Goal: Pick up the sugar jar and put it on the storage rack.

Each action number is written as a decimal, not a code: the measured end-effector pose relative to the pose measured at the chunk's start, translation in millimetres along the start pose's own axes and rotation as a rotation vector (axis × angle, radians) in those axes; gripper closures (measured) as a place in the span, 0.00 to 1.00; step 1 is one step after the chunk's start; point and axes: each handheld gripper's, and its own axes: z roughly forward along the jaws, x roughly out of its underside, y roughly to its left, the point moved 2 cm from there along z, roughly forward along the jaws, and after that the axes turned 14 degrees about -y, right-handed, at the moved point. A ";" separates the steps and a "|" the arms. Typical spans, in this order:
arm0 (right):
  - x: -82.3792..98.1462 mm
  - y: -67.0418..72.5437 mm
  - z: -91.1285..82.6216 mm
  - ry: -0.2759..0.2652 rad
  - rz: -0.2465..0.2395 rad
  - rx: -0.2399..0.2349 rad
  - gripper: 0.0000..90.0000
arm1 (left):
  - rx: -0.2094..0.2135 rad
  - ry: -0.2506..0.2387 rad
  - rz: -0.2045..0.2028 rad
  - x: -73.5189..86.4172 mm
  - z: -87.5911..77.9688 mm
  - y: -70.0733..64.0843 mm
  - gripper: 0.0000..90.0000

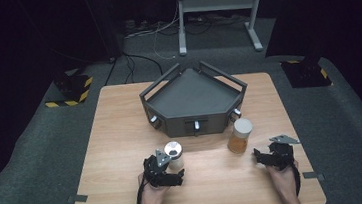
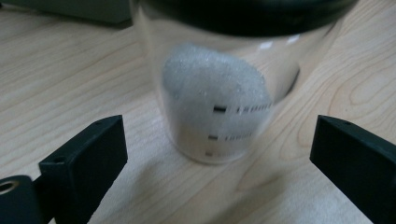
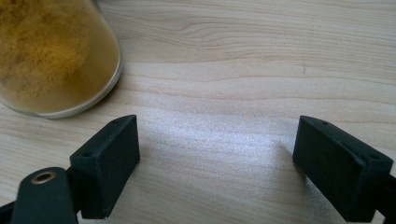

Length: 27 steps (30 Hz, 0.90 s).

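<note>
On a pale wooden worktop [image 1: 121,133], the left claw [image 1: 171,169] stands spread wide with a clear jar of white granules [image 1: 174,154] upright just ahead of it. In the left gripper view the jar [image 2: 219,98] sits between the lines of the two jaws but beyond their tips, touched by neither. Farther right, a jar of orange powder [image 1: 240,135] stands near the dark tray [image 1: 195,115]. The right claw [image 1: 263,155], also spread and empty, lies to that jar's right. In the right gripper view the orange jar [image 3: 51,56] sits off to the left of the jaws, so the left hand looks better lined up for a grasp.
</note>
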 end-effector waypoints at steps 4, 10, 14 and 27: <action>0.0 0.0 0.0 0.000 0.000 0.000 0.16 | -0.002 -0.016 -0.022 -2.1 4.8 -0.1 0.09; 0.1 -0.2 -0.1 -0.001 0.001 -0.001 0.16 | -0.008 -0.019 -0.028 -3.5 11.6 -2.3 0.13; 0.1 -0.3 -0.1 -0.001 0.002 -0.001 0.16 | -0.017 -0.027 -0.034 -3.9 16.8 -5.0 0.17; 0.2 0.1 -0.2 -0.001 0.000 0.002 0.16 | -0.053 -0.038 -0.036 -5.7 23.1 -10.6 0.30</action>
